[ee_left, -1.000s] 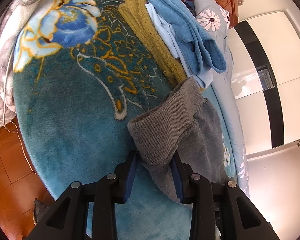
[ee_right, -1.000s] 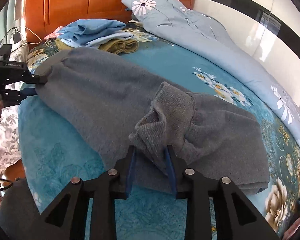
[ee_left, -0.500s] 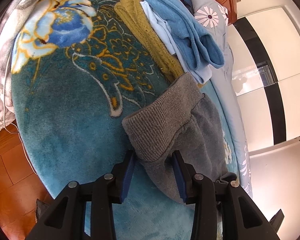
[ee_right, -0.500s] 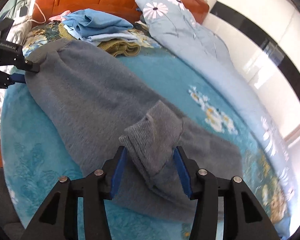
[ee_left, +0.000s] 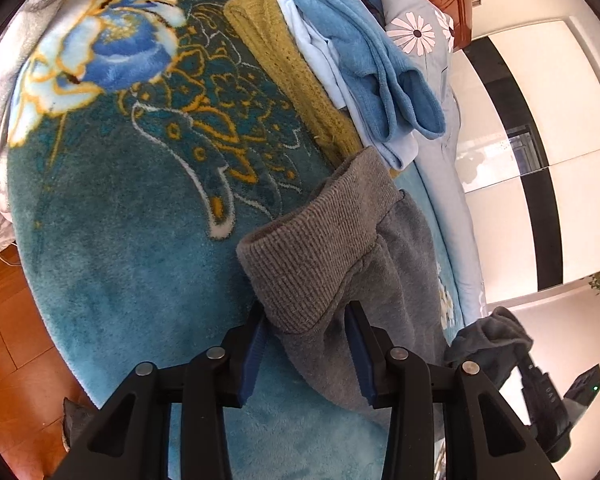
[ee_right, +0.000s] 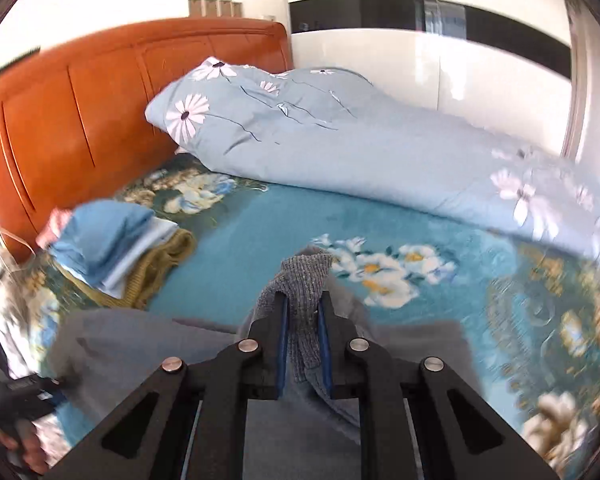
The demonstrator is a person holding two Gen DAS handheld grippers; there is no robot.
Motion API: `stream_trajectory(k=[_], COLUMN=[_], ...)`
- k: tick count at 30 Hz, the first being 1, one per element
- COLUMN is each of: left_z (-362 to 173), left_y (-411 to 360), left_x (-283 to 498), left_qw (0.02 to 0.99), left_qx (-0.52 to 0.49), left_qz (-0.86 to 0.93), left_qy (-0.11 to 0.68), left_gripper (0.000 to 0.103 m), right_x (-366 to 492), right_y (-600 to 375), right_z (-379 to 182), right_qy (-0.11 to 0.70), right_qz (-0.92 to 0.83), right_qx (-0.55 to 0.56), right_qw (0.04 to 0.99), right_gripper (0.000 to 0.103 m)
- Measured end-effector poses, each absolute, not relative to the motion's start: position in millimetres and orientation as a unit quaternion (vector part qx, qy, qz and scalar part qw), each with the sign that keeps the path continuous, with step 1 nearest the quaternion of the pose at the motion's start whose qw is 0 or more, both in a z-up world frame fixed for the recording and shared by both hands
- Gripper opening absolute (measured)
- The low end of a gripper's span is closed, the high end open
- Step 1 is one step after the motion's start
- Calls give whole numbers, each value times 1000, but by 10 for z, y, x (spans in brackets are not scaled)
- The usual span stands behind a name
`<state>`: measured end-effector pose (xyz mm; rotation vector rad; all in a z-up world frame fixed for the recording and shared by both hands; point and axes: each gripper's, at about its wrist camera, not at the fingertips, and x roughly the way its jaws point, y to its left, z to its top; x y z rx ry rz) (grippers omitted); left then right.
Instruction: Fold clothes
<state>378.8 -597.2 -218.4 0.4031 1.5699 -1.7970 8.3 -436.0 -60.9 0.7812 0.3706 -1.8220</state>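
My right tool (ee_right: 303, 322) is closing on one ribbed cuff (ee_right: 306, 280) of the grey sweater (ee_left: 404, 280); my left tool (ee_left: 306, 344) is clamping the other cuff (ee_left: 320, 248) on the bed (ee_left: 132, 220).

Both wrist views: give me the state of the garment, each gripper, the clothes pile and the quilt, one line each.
grey garment: spread on the bed, not yet folded, a ribbed cuff in each gripper.
left gripper: jaws around one ribbed cuff, pads at its sides.
right gripper: closing, other cuff pinched between the pads and raised.
clothes pile: folded, stacked near the headboard.
floral quilt: bunched along the bed's far side.
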Motion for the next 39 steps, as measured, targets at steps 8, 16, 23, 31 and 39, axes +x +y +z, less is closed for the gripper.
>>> stream_trajectory(k=[8, 16, 23, 31, 39], left_z=[-2175, -2118, -1493, -529, -311], left_y=[-5995, -5999, -5796, -5522, -4854], left_x=[3826, 3760, 3456, 2410, 969], left_qw=[352, 379, 390, 325, 227], left_qx=[148, 137, 140, 150, 219], left_qz=[-699, -703, -775, -868, -909], left_qy=[605, 587, 476, 344, 272], left_gripper=[41, 27, 21, 20, 20], right_x=[894, 1001, 937, 507, -128], right_y=[-4155, -3992, -3562, -2935, -2463], right_z=[-1419, -1442, -1245, -1130, -1106], right_qy=[320, 324, 279, 251, 152], right_qz=[-676, -666, -701, -776, -803], right_qx=[323, 304, 284, 264, 331], right_qw=[580, 599, 592, 515, 471], right_gripper=[15, 27, 47, 49, 49])
